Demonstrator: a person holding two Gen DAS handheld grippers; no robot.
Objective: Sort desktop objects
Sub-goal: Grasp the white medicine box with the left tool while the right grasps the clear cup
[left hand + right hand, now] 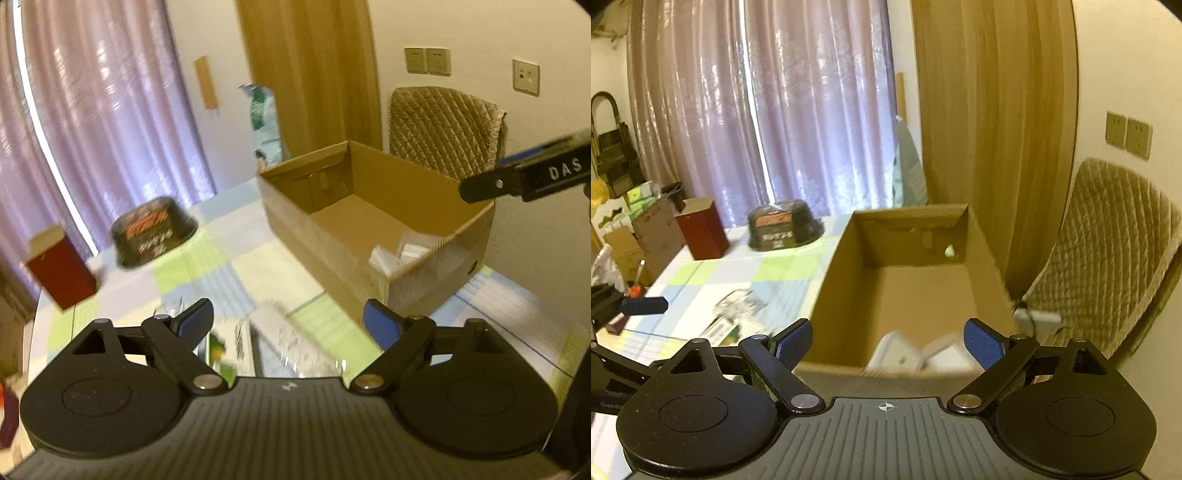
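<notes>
Where the checked worktop (713, 273) meets the wall, an open cardboard box (849, 280) stands at its right side, with white packets (897, 354) lying at its near end. Beyond it, a black bowl-shaped tub (155, 230) and a red carton (61, 269) stand near the curtain. Flat printed packs (291, 339), blurred, lie on the worktop under the left gripper (286, 325), fingers spread wide and empty. The right gripper (888, 343) hovers over the box's near rim, fingers likewise apart, gripping nothing.
</notes>
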